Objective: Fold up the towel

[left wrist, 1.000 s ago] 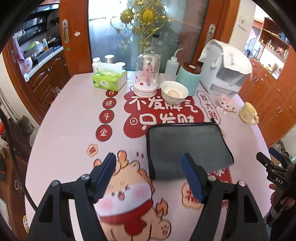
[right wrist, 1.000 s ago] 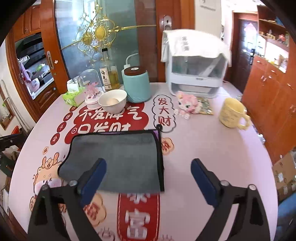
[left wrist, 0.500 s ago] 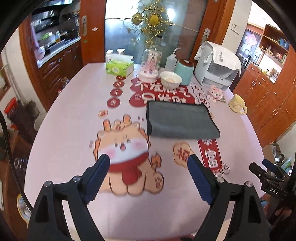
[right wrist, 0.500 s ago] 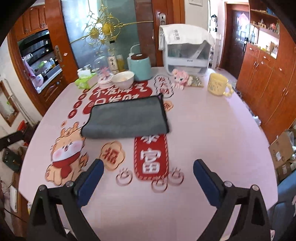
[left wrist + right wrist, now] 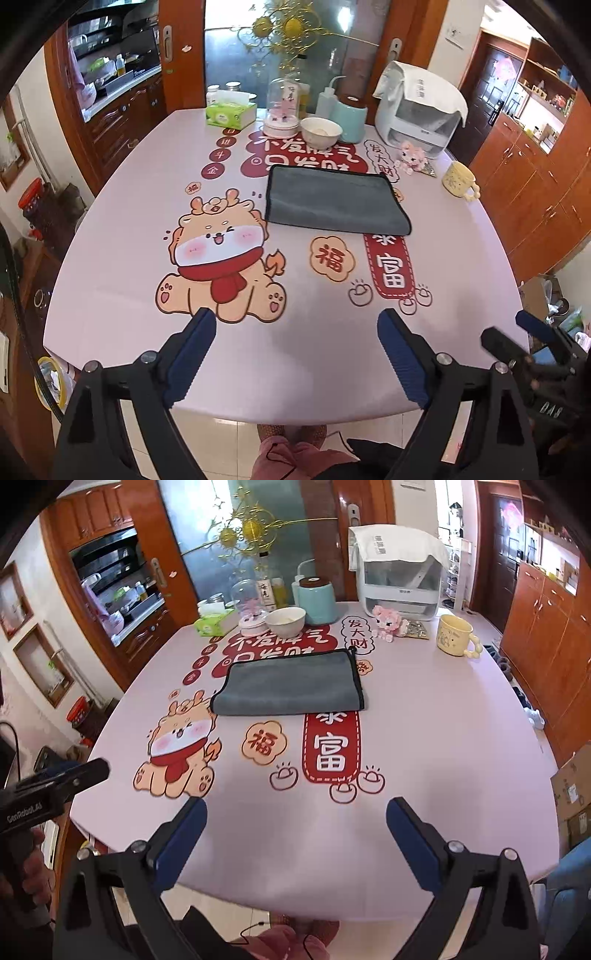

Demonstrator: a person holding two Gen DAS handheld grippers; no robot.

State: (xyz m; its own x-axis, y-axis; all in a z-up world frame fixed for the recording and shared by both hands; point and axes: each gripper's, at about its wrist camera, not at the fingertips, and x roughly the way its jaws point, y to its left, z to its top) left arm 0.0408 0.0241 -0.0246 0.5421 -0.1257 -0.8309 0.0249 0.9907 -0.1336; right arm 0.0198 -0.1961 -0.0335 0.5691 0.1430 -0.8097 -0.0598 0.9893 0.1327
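A grey towel (image 5: 332, 199) with a dark edge lies folded flat in the middle of the pink table (image 5: 122, 236); it also shows in the right wrist view (image 5: 291, 685). My left gripper (image 5: 295, 354) is open and empty, pulled back over the table's near edge, well short of the towel. My right gripper (image 5: 295, 842) is open and empty too, over the near edge. The right gripper shows at the right of the left wrist view (image 5: 524, 350); the left gripper shows at the left of the right wrist view (image 5: 62, 779).
At the table's far side stand a green tissue box (image 5: 231, 114), a glass dome (image 5: 282, 107), a white bowl (image 5: 320, 131), a teal canister (image 5: 352, 120), a white appliance (image 5: 417, 110), a pink toy (image 5: 413, 157) and a yellow mug (image 5: 458, 181). Wooden cabinets stand at the right.
Both grippers have drawn back from the towel toward the table's near edge, open and empty throughout. The towel lies folded and has not moved.
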